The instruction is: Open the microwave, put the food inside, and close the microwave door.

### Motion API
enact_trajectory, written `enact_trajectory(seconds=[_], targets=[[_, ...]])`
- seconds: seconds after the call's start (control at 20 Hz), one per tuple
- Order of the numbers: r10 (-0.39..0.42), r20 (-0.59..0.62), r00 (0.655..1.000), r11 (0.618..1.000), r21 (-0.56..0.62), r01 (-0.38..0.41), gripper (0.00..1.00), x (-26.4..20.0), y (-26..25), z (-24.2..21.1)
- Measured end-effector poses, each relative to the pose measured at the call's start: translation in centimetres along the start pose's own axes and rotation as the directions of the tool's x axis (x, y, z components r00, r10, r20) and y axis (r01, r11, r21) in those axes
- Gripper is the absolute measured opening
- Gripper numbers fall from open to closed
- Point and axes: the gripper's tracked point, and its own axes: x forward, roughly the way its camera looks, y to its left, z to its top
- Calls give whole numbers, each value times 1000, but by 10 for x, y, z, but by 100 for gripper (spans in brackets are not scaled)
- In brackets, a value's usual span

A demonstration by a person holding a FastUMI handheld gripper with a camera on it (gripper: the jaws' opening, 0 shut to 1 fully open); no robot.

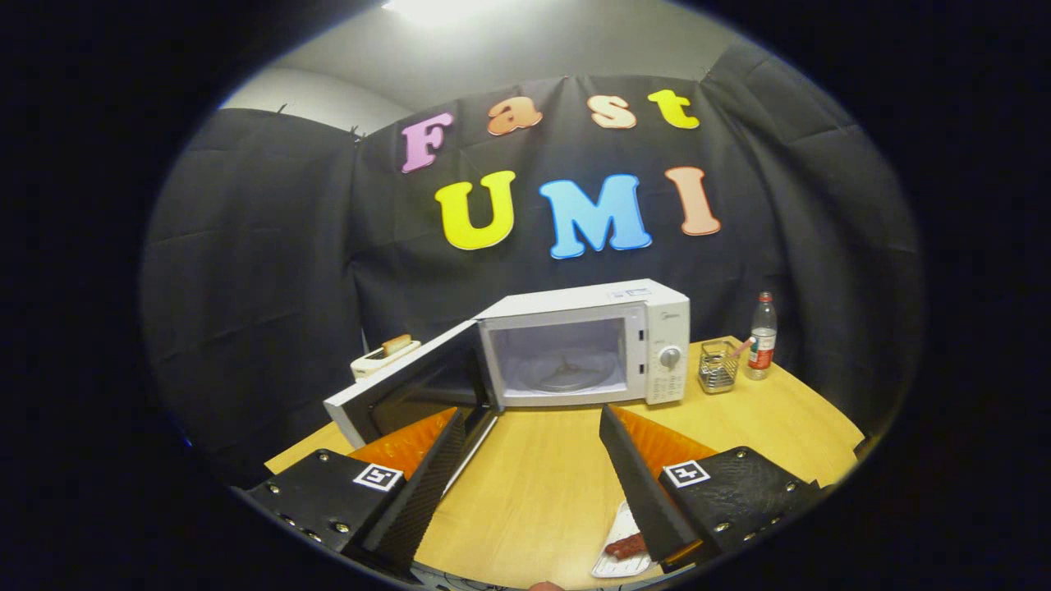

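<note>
A white microwave stands at the back of the wooden table, its door swung wide open to the left. The bare cavity with a glass turntable shows inside. My gripper is open, held above the table in front of the microwave, nothing between its fingers. The left finger overlaps the open door's lower edge. A white plate with reddish food lies on the table near me, partly hidden under the right finger.
A wire basket and a plastic bottle stand right of the microwave. Behind the open door, a pale box-like thing with a bread-like piece on top sits at the back left. Bare tabletop lies between the fingers and the microwave.
</note>
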Motion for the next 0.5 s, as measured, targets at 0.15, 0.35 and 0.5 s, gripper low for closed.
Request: enact_trajectory(seconds=[0.15,0.35,0.5], targets=[[-64,-30,997,997,31,65,100,0,-38,-10],[-113,-74,991,988,93,120,100,-5,-71,-23],[-139,-104,985,979,138,152,100,-10,-94,-37]])
